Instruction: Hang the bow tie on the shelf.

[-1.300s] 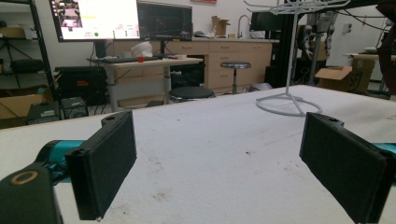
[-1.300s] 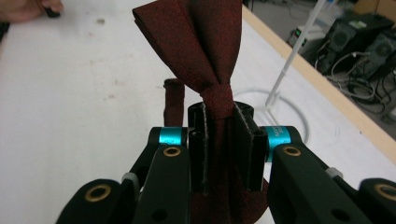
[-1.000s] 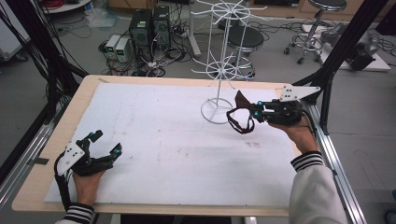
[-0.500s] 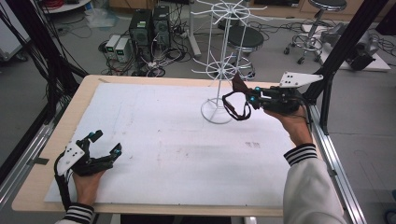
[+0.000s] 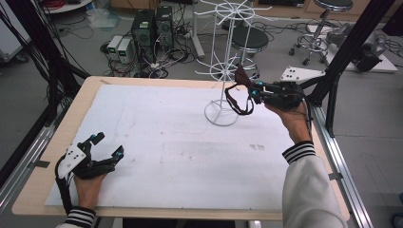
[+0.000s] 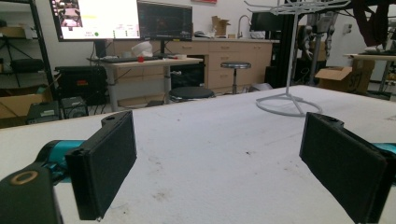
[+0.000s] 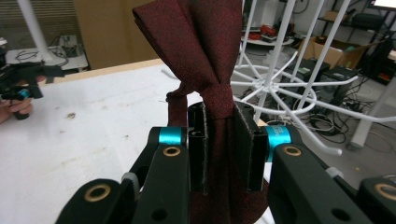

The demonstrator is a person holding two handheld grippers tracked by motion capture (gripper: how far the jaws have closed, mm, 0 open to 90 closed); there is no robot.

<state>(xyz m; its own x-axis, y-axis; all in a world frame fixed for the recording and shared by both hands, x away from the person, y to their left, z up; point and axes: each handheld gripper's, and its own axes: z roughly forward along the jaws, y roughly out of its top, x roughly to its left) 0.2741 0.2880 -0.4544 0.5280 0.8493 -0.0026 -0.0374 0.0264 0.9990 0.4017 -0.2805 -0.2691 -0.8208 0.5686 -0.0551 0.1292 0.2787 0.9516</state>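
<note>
1. Dark red tie (image 7: 210,56) held in the air beside the white rack (image 5: 228,57), long axis running along the right gripper (image 5: 251,93) toward the rack; its loop (image 5: 236,100) hangs below.
2. Right gripper clamped on the tie at its knot; left gripper (image 5: 105,145) spread wide, nothing in it, low over the table (image 5: 180,142) near the front left corner.
3. Versus 0.5 s ago: right gripper and tie raised and closer to the rack; left unchanged.

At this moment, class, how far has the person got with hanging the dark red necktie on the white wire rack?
Done: the right gripper is shut on the dark red knotted necktie, lifted off the table. In hand: it is held beside the white wire rack, its loop dangling. Left: no arm of the rack carries it yet. The left gripper rests open.
</note>
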